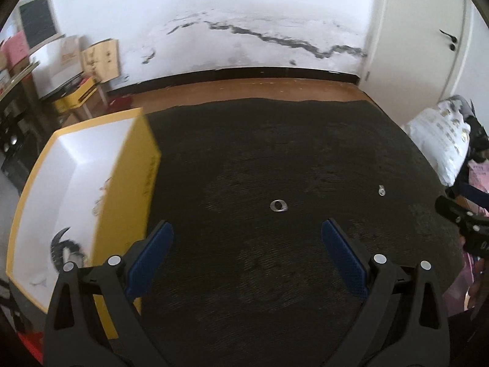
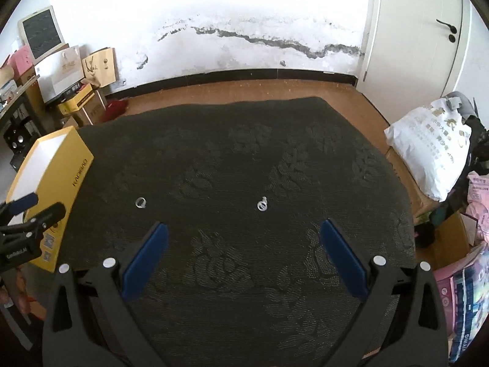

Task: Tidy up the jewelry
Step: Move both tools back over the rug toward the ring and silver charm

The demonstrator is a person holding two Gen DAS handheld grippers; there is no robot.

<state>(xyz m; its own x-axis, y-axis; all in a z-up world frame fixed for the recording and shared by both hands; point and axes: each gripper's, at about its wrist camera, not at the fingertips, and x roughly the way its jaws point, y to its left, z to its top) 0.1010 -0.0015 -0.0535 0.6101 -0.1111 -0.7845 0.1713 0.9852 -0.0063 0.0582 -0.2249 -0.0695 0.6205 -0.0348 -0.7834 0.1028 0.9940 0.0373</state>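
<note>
A: Left side status?
B: Left gripper has its blue fingers spread wide, nothing between them, hovering over the dark patterned cloth on the counter. Wide silver ring lies flat on the cloth at 12 o'clock, just ahead of the gap. Small silver ring is further out at about 2 o'clock, well apart from the first.
A: Box?
B: Yellow box with white interior sits at 10 o'clock, touching the cloth edge, beside the left finger. Some items lie inside near its right wall, too blurred to identify. Right gripper's black body shows at 3 o'clock at the frame edge.
A: Right side?
B: Right gripper also fully open and empty. From its view the small ring lies at 12 o'clock, just ahead of the fingertips; it looks to have a small setting on top. The wide ring is at 10 o'clock, and the box at 9 o'clock, past it. Left gripper overlaps the box's near end.
A: Background?
B: Wood floor beyond the counter, then a white wall with a dark crack. Door at 1 o'clock, white sack at 2 o'clock.
</note>
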